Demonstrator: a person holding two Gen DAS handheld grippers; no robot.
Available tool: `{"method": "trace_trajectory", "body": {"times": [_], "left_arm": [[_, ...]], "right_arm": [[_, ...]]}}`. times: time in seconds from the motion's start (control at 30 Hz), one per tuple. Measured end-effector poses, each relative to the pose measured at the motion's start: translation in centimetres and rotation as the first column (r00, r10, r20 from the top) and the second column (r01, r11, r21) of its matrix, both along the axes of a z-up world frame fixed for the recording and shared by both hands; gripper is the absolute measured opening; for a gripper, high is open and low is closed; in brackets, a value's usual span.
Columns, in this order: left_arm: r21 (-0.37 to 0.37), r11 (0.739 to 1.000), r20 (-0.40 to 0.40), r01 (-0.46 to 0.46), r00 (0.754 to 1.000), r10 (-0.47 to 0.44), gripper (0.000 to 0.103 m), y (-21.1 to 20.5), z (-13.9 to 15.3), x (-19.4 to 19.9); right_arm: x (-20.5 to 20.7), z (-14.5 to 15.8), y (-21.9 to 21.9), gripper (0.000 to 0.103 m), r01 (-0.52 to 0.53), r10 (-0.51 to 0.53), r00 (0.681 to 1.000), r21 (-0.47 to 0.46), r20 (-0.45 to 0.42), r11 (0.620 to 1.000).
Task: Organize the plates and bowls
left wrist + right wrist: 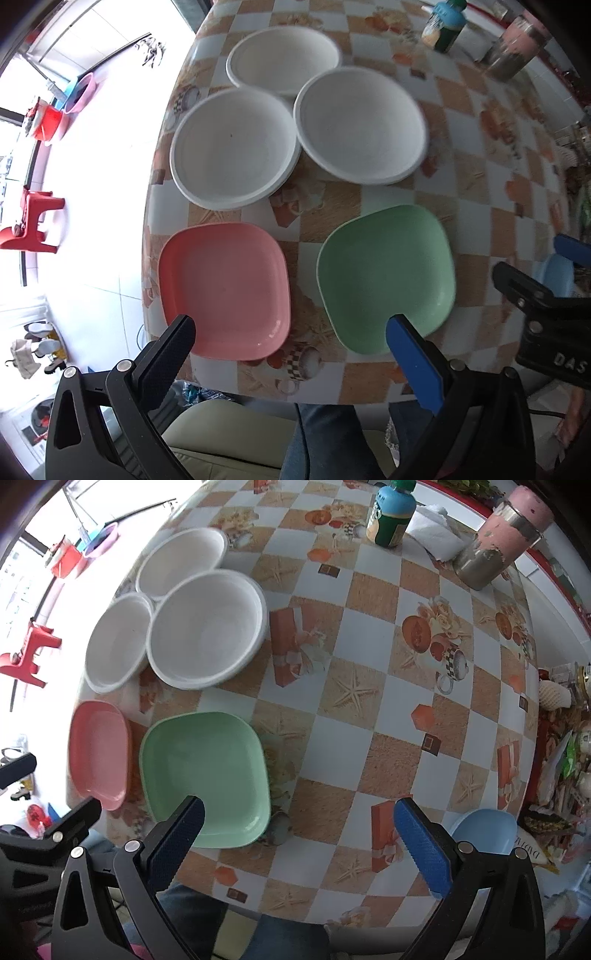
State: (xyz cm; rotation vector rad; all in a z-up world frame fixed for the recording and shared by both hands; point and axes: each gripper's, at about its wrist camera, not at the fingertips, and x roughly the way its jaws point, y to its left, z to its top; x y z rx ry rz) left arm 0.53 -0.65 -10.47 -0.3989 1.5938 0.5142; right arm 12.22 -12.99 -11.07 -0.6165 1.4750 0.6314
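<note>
Pink plate (225, 290) beside green plate (386, 277); white bowls (234, 149) apparently touching.

The far white bowl (283, 61) is partly hidden behind the two nearer white bowls. The green plate (386, 277) has one corner covered by a blue finger (415, 365). The blue plate (556, 275) is mostly hidden behind the right gripper. The jar (515, 46) looks blurry. The things on the floor (37, 347) are too small to tell.

Both grippers are just hanging side by side, the left gripper (290, 328) and right gripper (299, 810) spread wide with nothing between their fingers (424, 843).
</note>
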Motion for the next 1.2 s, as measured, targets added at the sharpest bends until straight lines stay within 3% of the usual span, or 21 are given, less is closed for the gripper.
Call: {"method": "trace_trajectory", "body": {"times": [0.3, 0.6, 0.93, 1.2], "left_arm": [[0.055, 0.998, -0.099, 0.024, 0.995, -0.018, 0.103, -0.2, -5.5, 0.5], [0.098, 0.993, -0.151, 0.059, 0.988, -0.044, 0.103, -0.8, -8.3, 1.2], [0.116, 0.989, -0.174, 0.096, 0.982, -0.075, 0.103, -3.0, -9.3, 2.8], [0.102, 0.986, -0.163, 0.131, 0.980, -0.113, 0.103, -5.3, -9.3, 4.7]], "right_arm": [[-0.4, -4.8, 0.9, 0.103, -0.063, 0.061, 0.998, -0.085, -0.024, 0.994], [-0.1, -9.3, 1.3, 0.103, -0.050, 0.042, 0.998, -0.157, -0.055, 0.986], [0.8, -11.5, -0.1, 0.103, 0.012, -0.025, 0.996, -0.152, -0.082, 0.988], [1.7, -10.7, -4.5, 0.103, 0.118, -0.134, 0.987, -0.163, -0.093, 0.980]]}}
